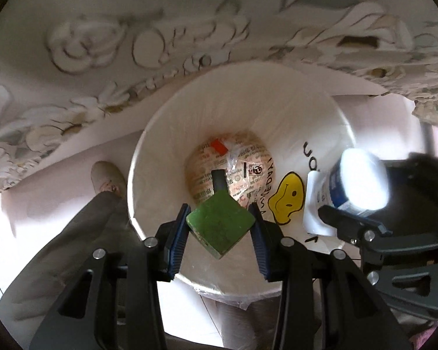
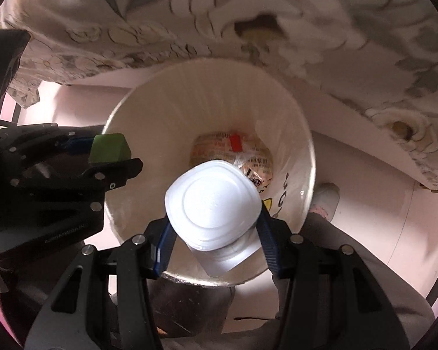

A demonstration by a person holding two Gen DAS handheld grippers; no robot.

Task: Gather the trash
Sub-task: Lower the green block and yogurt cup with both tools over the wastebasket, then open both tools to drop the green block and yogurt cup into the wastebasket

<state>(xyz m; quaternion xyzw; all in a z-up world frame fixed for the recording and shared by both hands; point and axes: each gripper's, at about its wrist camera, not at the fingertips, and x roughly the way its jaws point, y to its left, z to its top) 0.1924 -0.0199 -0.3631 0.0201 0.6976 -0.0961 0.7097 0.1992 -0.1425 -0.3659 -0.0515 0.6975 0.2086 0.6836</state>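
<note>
Green sponge [image 1: 220, 225] clamped in left claw [image 1: 221, 227] | right claw [image 2: 216, 227] grips white cup [image 2: 213, 207] | both above bin [image 1: 160, 134]

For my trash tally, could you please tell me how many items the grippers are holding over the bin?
2: a green sponge in the left gripper and a white cup in the right gripper, both above the bin.

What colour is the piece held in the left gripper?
Green sponge, seen best in the left wrist view, clamped in the left gripper.

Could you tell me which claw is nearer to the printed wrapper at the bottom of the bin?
Cannot tell: left claw and right claw both hover above the wrapper.
</note>
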